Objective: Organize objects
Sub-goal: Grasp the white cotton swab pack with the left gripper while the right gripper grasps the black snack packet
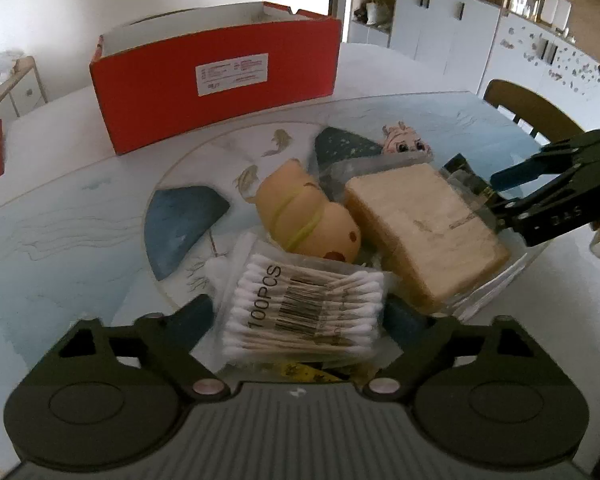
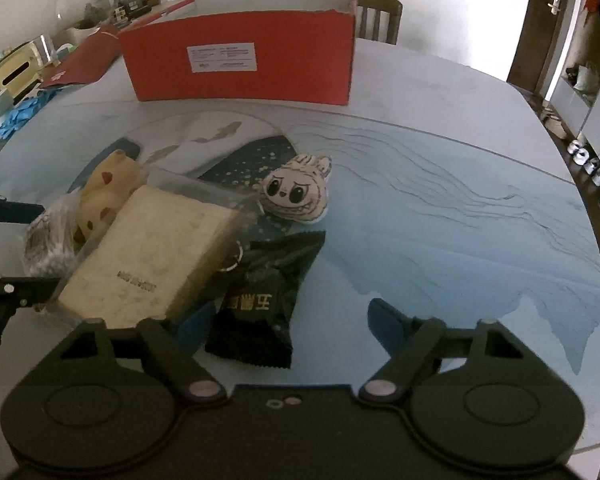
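Through the left wrist camera I see my left hand-held gripper (image 1: pixel 300 316) standing wide, its two blue fingers (image 1: pixel 194 314) on either side of the bag of cotton swabs (image 1: pixel 306 312), which lies flat on the desk (image 1: pixel 80 216) directly ahead of the fingers. The swabs run crosswise, from one finger toward the other, so the jaws would close along their length; I cannot see either pad pressing on the plastic, so I judge the bag bracketed but not yet held. Just beyond it lie the yellow squeaky toy (image 1: pixel 308 216) and the wrapped pale block (image 1: pixel 424 232), and the red box (image 1: pixel 220 80) stands open-topped farther back, straight ahead. My right hand-held gripper (image 1: pixel 504 190) comes in from the right edge, reaching at the far side of the block. Through the right wrist camera, that right hand-held gripper (image 2: pixel 288 328) is also spread wide, with the black snack packet (image 2: pixel 264 300) lying between its fingers (image 2: pixel 384 324), nearer the left one, its long axis running away from me toward the plush face (image 2: pixel 296 190). Nothing is clamped there either. The left hand is plainly nearer the swabs and the right nearer the packet, so each has its own pick, and the box lies beyond both.
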